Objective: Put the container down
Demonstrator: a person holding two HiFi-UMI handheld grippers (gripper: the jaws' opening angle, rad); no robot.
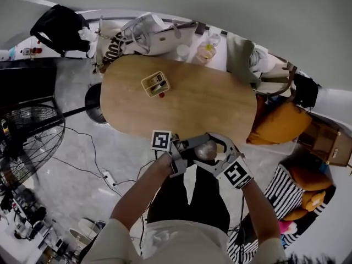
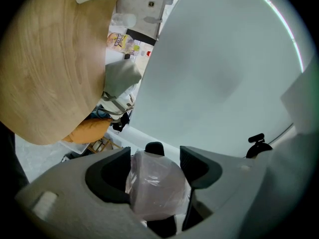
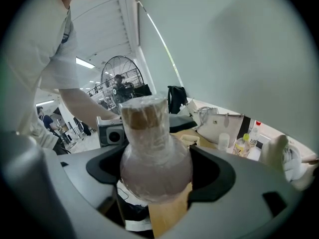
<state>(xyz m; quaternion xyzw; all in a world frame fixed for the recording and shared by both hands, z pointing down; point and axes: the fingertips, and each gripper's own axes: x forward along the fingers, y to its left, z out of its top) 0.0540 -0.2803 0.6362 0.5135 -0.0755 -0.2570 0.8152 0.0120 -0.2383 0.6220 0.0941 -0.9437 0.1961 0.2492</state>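
Observation:
The container (image 1: 206,150) is a round-bellied flask wrapped in clear film, with a cork-coloured top (image 3: 143,116). It hangs in the air just off the near edge of the oval wooden table (image 1: 209,100), over the person's lap. My left gripper (image 1: 193,147) is shut on it from the left; in the left gripper view the wrapped container (image 2: 157,188) fills the gap between the jaws of the left gripper (image 2: 155,156). My right gripper (image 1: 215,150) is shut on it from the right, and the right gripper (image 3: 157,171) presses both sides of the container's belly (image 3: 152,151).
A small wooden box (image 1: 155,84) with items and a red piece (image 1: 161,95) sit on the table's far left part. Bottles (image 1: 207,49) and a white bag (image 1: 148,34) line the shelf behind. A floor fan (image 1: 27,142) stands left, an orange cushion (image 1: 280,122) right.

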